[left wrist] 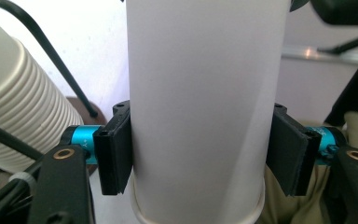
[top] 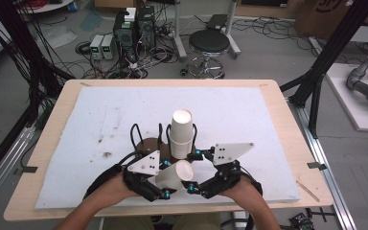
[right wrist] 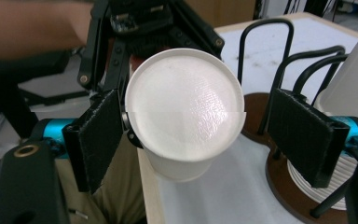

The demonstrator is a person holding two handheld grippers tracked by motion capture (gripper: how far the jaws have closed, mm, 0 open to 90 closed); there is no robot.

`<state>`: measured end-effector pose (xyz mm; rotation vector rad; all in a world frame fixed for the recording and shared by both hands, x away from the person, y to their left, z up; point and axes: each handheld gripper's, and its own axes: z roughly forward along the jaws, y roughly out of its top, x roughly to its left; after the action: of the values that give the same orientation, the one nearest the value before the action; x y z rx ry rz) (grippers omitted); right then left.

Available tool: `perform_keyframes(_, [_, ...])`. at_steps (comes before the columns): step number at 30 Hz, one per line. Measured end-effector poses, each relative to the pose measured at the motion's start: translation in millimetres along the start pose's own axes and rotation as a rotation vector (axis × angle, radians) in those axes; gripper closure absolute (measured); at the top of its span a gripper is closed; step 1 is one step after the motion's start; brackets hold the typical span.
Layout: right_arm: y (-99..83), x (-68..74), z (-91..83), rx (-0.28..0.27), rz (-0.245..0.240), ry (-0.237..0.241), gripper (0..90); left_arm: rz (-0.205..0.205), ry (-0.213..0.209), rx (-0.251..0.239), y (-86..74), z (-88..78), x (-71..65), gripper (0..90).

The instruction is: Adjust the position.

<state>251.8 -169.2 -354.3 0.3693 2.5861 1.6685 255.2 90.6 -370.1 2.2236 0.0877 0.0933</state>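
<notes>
I can read no words, labels, brand marks or numbers anywhere here, neither on the plain white cup [left wrist: 200, 107] in my left gripper [left wrist: 200, 156] nor around the desk [top: 287, 139].

The paper cup [left wrist: 200, 107] runs off the top edge — its far end unseen in the left gripper view.

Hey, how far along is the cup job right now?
Done: one cup is off the stack that stands upside down in the wire holder. In hand: the left gripper clamps that cup by its sides, lying sideways in the high view; the right gripper stands open around its bottom end without pressing. Left: the stack looks to hold many more cups, and this one is not yet set down.
</notes>
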Motion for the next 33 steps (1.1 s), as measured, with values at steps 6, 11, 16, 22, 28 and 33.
perform_keyframes(6, [5.6,-1.2,5.2,0.076,-0.044,0.016,19.0,0.021,-0.01,0.057,3.8,1.9,-0.5,32.5])
perform_keyframes(11, [12.5,-1.9,12.0,0.154,-0.1,0.028,19.0,0.027,-0.017,0.075,3.2,3.7,-1.2,32.5])
perform_keyframes(16, [18.1,-3.3,19.9,0.229,-0.14,0.046,19.1,0.019,-0.028,0.087,2.6,5.4,-1.0,32.6])
perform_keyframes(22, [23.3,-3.1,26.9,0.301,-0.167,0.076,23.7,0.018,-0.035,0.097,3.3,6.0,0.0,32.5])
perform_keyframes(28, [27.7,-3.5,32.5,0.364,-0.183,0.096,25.9,0.019,-0.045,0.112,3.1,8.4,-0.5,32.5])
perform_keyframes(33, [28.0,-2.5,35.7,0.394,-0.188,0.111,29.6,0.02,-0.054,0.119,3.0,9.4,-0.4,32.6])
